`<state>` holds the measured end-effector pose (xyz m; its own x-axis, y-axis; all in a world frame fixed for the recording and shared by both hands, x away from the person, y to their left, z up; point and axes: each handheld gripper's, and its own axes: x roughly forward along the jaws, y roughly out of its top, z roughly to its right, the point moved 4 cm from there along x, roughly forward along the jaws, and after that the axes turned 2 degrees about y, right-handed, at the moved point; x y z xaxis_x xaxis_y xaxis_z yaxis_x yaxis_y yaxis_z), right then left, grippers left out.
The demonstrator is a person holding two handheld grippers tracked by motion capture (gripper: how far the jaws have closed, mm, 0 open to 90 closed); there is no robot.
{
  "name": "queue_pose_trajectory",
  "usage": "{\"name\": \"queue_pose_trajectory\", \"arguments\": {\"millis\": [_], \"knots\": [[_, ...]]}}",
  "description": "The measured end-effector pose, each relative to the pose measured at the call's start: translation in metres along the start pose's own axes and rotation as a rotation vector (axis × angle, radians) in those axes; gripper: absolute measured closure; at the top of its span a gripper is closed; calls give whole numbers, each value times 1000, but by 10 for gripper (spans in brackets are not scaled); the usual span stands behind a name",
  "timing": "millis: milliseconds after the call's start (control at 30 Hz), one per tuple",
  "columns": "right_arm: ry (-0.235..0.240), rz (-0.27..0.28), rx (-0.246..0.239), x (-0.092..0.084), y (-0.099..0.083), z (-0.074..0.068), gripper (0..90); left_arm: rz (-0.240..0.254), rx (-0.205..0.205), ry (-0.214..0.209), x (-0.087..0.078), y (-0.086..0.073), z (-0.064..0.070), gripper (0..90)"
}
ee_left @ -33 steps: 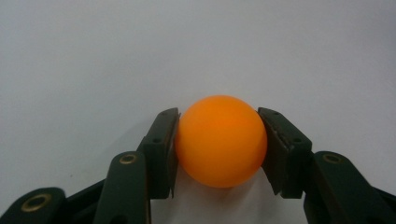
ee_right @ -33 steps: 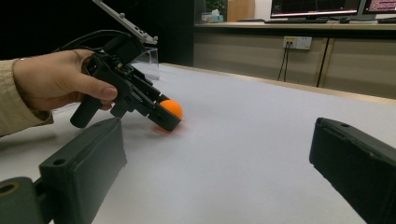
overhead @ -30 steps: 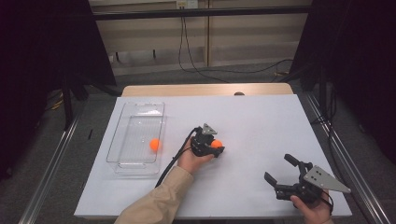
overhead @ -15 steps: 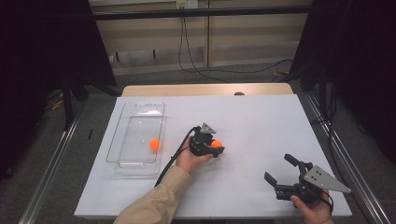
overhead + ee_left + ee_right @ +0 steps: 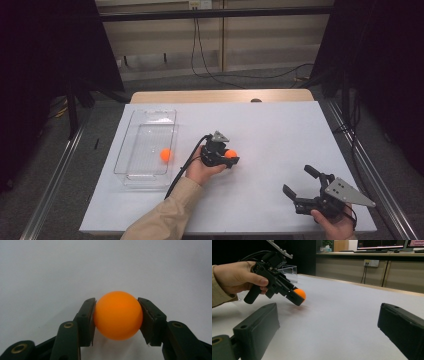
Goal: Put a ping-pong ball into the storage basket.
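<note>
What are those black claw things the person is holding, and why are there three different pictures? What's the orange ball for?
Those black claws are grippers, tools with two jaws that pinch like tongs. A person holds one in each hand.

One picture comes from a camera high above the white table. There the left gripper sits near the middle and the right gripper near the front right corner.

The other two pictures come from small cameras riding on the grippers, each looking out along its own jaws.

The left gripper's camera shows its jaws squeezing an orange ball, down close to the table. The right gripper's jaws are spread wide open with nothing between them, and its camera looks across at the left gripper and its ball.

On the table's left lies a clear plastic tray with a second orange ball inside.
</note>
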<state>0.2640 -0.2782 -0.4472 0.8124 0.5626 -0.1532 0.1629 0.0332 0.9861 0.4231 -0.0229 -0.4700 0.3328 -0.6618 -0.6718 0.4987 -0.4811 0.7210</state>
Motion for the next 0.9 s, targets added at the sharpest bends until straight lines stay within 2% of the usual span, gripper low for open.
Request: {"name": "queue_pose_trajectory", "arguments": {"millis": [300,900], "knots": [[0,0,1,0,0,0,29,-2,2,-4,-6,1,-1,510],[1,0,-2,0,0,0,29,9,-23,15,-18,4,-5,511]]}}
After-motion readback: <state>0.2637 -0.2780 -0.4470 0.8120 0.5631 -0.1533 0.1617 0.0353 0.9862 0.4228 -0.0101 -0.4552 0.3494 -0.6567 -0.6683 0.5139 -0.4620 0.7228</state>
